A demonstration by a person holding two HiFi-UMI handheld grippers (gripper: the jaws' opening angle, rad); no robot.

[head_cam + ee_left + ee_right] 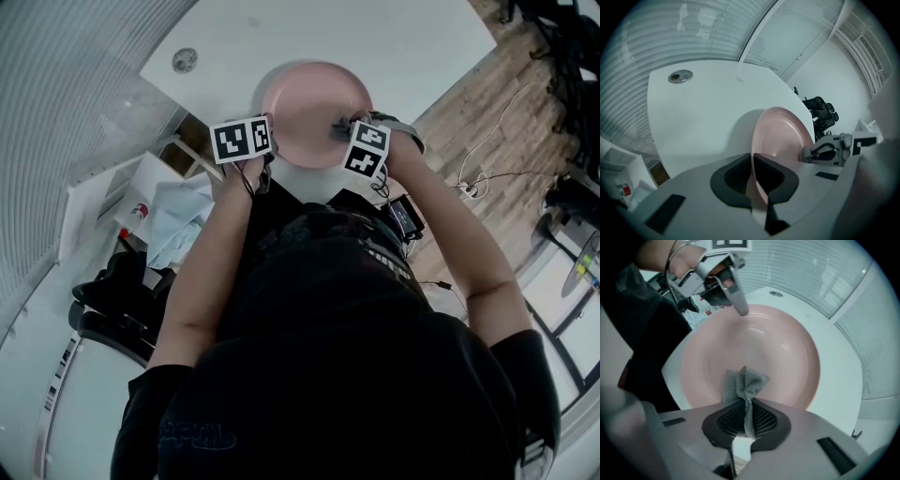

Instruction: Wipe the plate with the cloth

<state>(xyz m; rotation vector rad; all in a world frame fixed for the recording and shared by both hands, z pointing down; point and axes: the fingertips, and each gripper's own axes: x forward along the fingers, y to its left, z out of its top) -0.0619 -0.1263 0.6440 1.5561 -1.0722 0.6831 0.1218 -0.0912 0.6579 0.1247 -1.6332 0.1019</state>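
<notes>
A: Head view, where is your plate (314,108)?
B: Above the table (403,42), with your left gripper (272,152) at its rim
A: Left gripper view?
B: The jaws are clamped on that rim
A: Right gripper view?
B: Your right gripper (747,404) pinches the cloth (745,383) against the plate's inside. I think the wiping is begun but not finished

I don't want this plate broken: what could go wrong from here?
The left gripper pinches the plate only by its rim and holds it tilted over the table; wiping pressure could lever it loose. The right gripper holds just a narrow bunch of the cloth, which could pull out while rubbing.
</notes>
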